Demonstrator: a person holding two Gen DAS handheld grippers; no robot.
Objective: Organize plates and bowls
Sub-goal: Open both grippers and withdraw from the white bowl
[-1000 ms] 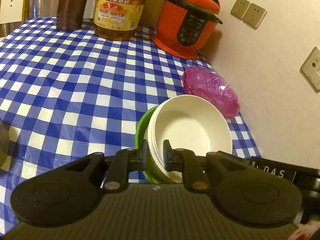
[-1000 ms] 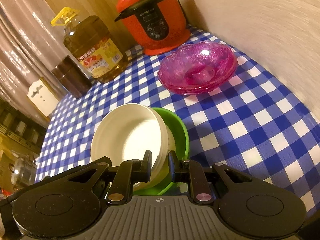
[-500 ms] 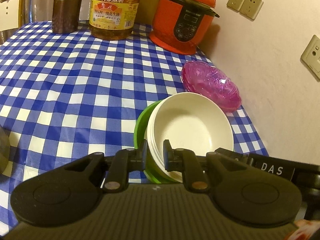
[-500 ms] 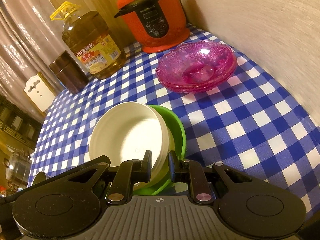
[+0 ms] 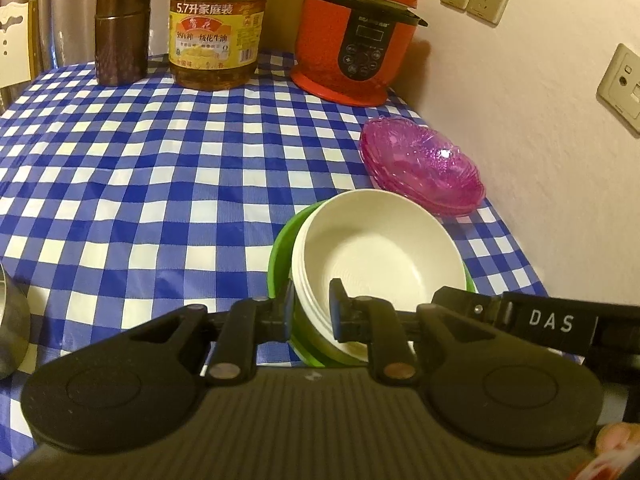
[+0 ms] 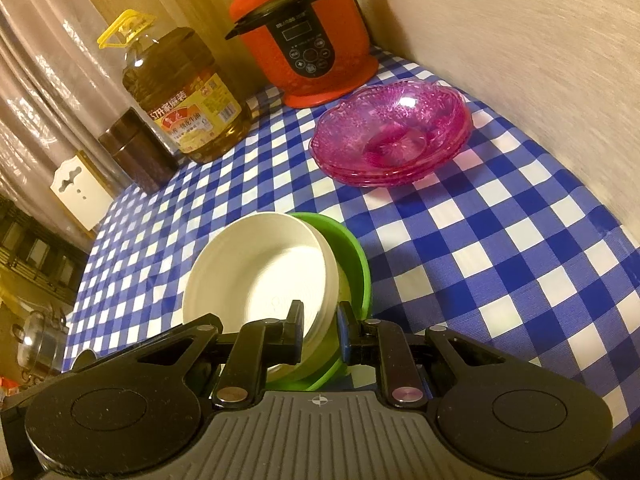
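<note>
My left gripper (image 5: 311, 309) has just eased its jaws a little, though they bracket the near rims of the white bowls (image 5: 380, 252) and the green bowl (image 5: 280, 256) nested under them, while my right gripper (image 6: 320, 330) pinches the same stack's opposite rim. I judge the stack is set down near the bench's wall edge, ready for release. I count one green bowl, apparently three white ones, and about three pink glass plates (image 6: 390, 136) stacked beside them.
</note>
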